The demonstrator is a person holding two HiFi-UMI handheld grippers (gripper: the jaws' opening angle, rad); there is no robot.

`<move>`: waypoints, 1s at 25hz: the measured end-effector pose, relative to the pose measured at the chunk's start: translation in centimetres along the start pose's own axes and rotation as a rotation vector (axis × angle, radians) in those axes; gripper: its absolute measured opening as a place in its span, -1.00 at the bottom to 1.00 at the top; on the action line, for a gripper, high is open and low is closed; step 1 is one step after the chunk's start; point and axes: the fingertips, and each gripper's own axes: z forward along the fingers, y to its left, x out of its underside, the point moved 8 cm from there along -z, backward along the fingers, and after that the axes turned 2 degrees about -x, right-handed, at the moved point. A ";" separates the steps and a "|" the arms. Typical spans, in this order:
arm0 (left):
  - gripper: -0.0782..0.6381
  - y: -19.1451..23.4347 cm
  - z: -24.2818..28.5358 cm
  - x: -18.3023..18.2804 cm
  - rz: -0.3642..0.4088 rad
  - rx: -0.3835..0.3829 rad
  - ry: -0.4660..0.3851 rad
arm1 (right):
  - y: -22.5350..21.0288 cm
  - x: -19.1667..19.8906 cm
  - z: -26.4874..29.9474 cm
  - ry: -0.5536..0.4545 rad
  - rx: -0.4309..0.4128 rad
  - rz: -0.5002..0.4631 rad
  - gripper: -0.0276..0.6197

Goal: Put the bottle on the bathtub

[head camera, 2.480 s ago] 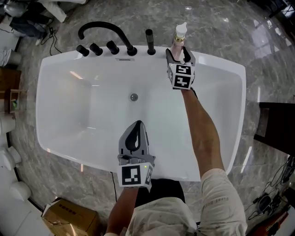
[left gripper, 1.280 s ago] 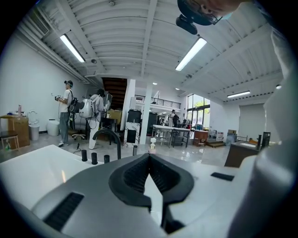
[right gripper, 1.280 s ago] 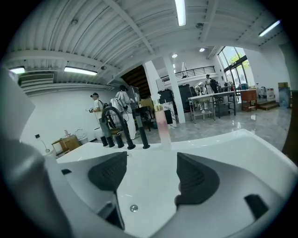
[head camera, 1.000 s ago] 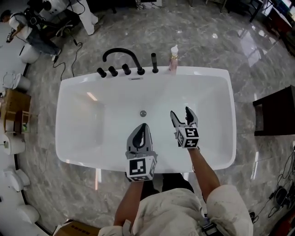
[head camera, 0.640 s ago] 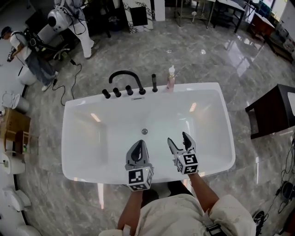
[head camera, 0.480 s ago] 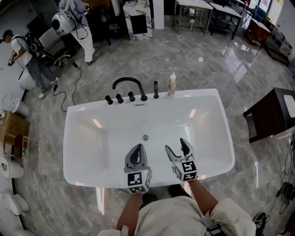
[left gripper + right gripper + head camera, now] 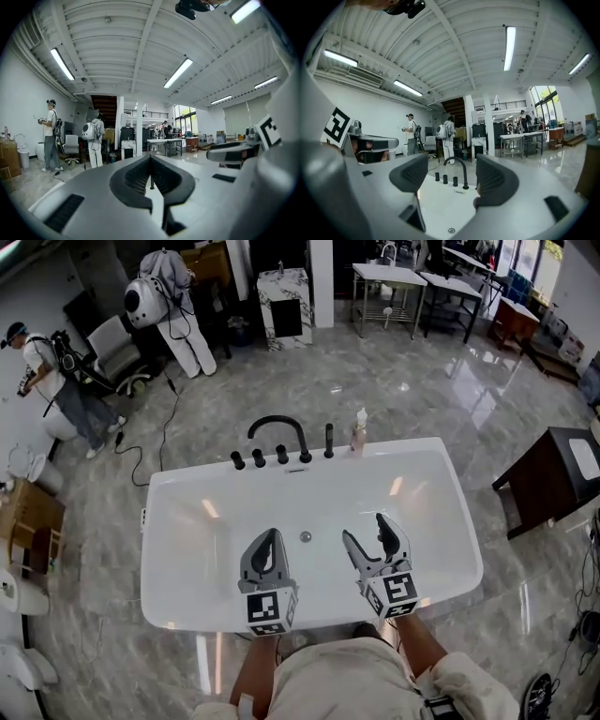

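The pink bottle (image 7: 359,432) with a white pump top stands upright on the far rim of the white bathtub (image 7: 441,521), just right of the black faucet (image 7: 277,427). Both grippers hover over the tub's near side, far from the bottle. My left gripper (image 7: 267,538) is shut with nothing in it; in the left gripper view its jaws (image 7: 151,161) meet at the tips. My right gripper (image 7: 367,531) is open and empty. In the right gripper view the gap of that gripper (image 7: 447,176) frames the faucet (image 7: 457,165) and the tub basin.
Black tap knobs (image 7: 260,458) and a black hand-shower post (image 7: 328,440) line the far rim. The drain (image 7: 305,536) sits mid-basin. A dark side table (image 7: 553,474) stands to the right. A person (image 7: 52,371), a chair, cables and a wooden box (image 7: 28,521) are at the left.
My right gripper has let go of the bottle at the far rim and drawn back to the near side, open. The view has pulled back. The bottle stays standing.
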 end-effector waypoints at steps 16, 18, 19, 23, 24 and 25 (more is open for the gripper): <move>-0.78 2.2 -6.1 -6.8 0.076 0.045 -0.168 | 4.4 -9.8 -3.6 -0.184 0.102 -0.127 -0.08; -0.78 2.3 -6.4 -7.0 0.071 0.046 -0.173 | 4.8 -9.8 -3.8 -0.184 0.106 -0.120 -0.12; -0.78 2.4 -6.6 -7.1 0.072 0.046 -0.175 | 4.9 -9.7 -3.9 -0.183 0.107 -0.117 -0.15; -0.78 2.3 -7.1 -7.1 0.087 0.045 -0.179 | 5.2 -8.9 -4.0 -0.155 0.119 -0.123 -0.40; -0.78 2.4 -7.2 -7.1 0.085 0.046 -0.178 | 5.2 -8.8 -4.0 -0.147 0.125 -0.124 -0.48; -0.78 2.4 -7.2 -7.1 0.082 0.046 -0.178 | 5.3 -8.8 -3.9 -0.141 0.134 -0.124 -0.56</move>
